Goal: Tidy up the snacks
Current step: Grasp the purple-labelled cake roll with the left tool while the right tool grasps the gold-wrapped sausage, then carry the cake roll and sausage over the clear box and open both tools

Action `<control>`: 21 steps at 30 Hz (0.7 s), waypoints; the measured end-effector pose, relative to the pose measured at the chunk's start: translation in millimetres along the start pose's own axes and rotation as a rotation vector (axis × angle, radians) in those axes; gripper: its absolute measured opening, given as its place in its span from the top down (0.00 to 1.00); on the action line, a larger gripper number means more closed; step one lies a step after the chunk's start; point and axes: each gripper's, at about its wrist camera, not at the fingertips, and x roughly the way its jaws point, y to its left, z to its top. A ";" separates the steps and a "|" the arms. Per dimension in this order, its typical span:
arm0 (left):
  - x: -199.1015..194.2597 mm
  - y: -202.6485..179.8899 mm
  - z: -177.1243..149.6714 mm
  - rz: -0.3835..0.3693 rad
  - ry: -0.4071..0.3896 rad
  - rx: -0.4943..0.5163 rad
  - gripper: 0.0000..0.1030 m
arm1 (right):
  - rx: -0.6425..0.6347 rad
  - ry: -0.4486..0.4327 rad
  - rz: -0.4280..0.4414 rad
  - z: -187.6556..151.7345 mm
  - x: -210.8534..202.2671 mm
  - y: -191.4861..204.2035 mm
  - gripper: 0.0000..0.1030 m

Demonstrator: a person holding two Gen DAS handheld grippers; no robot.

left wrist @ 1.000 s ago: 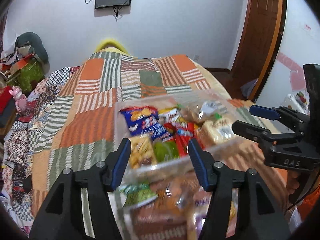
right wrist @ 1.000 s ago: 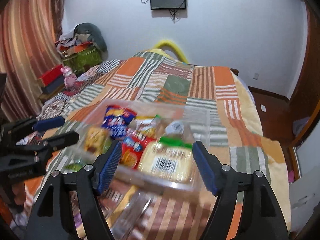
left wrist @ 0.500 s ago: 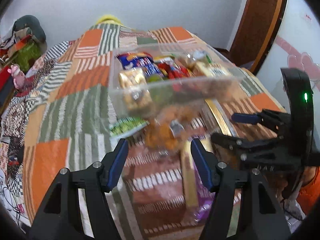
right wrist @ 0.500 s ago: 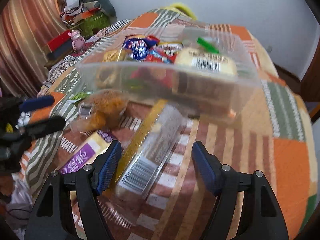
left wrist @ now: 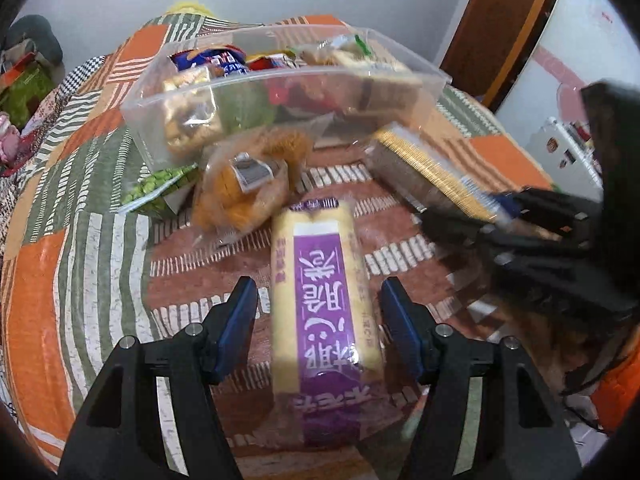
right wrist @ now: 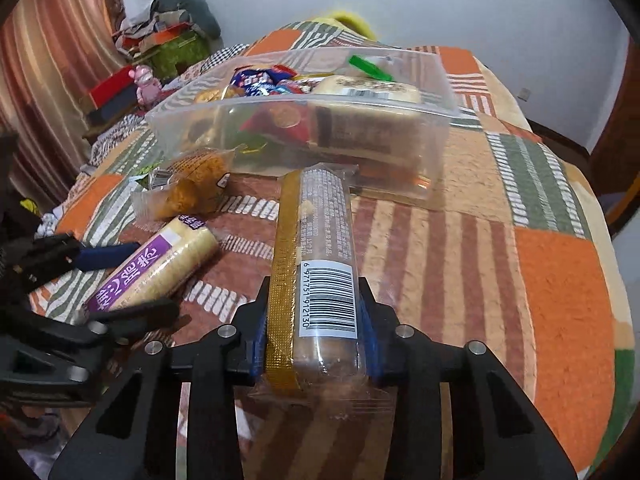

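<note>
Two tools work over the bed [right wrist: 560, 280]: right tool [right wrist: 316, 320] clamps the barcoded packet [right wrist: 324, 264] near the snack bin [right wrist: 400, 160], left tool [left wrist: 320, 308] half-open astride the purple packet [left wrist: 324, 288], not gripping.

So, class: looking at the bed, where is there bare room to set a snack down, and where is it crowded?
Free: the quilt right of the barcoded pack, and left of the clear bin. Crowded: just before the bin, with the purple-label pack and orange bag.
</note>
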 end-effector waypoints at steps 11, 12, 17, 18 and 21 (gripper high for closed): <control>-22.5 -21.8 4.0 0.000 -0.074 0.056 0.57 | 0.022 -0.068 -0.011 -6.8 -32.2 -7.5 0.67; -28.0 -21.7 7.2 0.001 -0.089 0.053 0.56 | 0.023 -0.078 -0.010 -5.9 -35.5 -7.6 0.67; -50.8 -17.4 22.0 0.002 -0.153 0.031 0.56 | 0.022 -0.138 0.000 3.8 -54.0 -6.9 0.67; -56.1 -15.2 25.6 0.004 -0.169 0.022 0.56 | 0.022 -0.154 0.002 5.9 -58.4 -7.0 0.67; -66.5 -9.3 35.0 0.007 -0.204 0.006 0.56 | 0.022 -0.191 0.004 14.6 -67.3 -6.3 0.67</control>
